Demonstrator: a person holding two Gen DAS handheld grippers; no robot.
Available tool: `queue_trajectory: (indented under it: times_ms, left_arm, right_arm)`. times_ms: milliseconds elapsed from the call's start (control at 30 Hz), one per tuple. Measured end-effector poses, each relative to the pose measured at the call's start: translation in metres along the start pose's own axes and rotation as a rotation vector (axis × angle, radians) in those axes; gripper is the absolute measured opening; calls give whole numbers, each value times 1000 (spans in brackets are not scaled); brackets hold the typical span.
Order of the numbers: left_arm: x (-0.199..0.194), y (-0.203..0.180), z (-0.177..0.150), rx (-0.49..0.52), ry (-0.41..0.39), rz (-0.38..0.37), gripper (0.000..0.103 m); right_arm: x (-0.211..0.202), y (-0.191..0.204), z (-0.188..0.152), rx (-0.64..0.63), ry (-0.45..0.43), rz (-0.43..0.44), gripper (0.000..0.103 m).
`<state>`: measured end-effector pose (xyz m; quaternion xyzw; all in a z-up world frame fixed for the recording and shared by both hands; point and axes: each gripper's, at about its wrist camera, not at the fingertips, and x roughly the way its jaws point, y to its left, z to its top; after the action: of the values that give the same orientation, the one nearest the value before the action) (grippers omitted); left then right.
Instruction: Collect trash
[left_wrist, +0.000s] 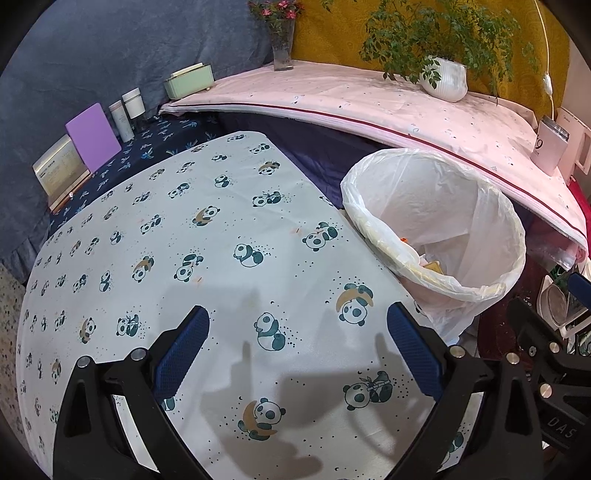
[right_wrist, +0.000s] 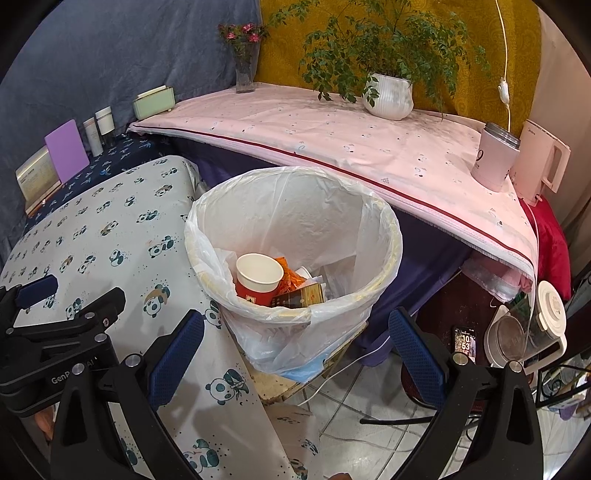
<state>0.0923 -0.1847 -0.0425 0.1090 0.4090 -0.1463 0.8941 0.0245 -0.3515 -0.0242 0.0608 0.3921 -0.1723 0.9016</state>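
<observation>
A blue-grey drape (left_wrist: 110, 51) and a mustard cloth (right_wrist: 461, 55) hung behind a pink-covered shelf (right_wrist: 314, 133), beside a panda-print table (left_wrist: 184, 240), over pale floor tiles (right_wrist: 369, 435).

A pale tablecloth (left_wrist: 221, 229) printed with dark teal pandas and tan crescents is noted. The bin liner (right_wrist: 295, 221) is translucent white; inside, a red paper cup (right_wrist: 258, 280) with white interior and orange wrapping (right_wrist: 291, 277) are seen. Gripper pads (left_wrist: 413, 350) are blue on black frames. A purple board (left_wrist: 94, 134) is recorded.
</observation>
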Motion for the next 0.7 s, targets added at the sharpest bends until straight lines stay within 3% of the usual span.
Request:
queue_trajectory:
  times_ms: [700]
  left_arm:
    - [0, -1, 0, 15, -4, -1, 93]
  right_arm:
    - [1, 1, -1, 1, 2, 0, 96]
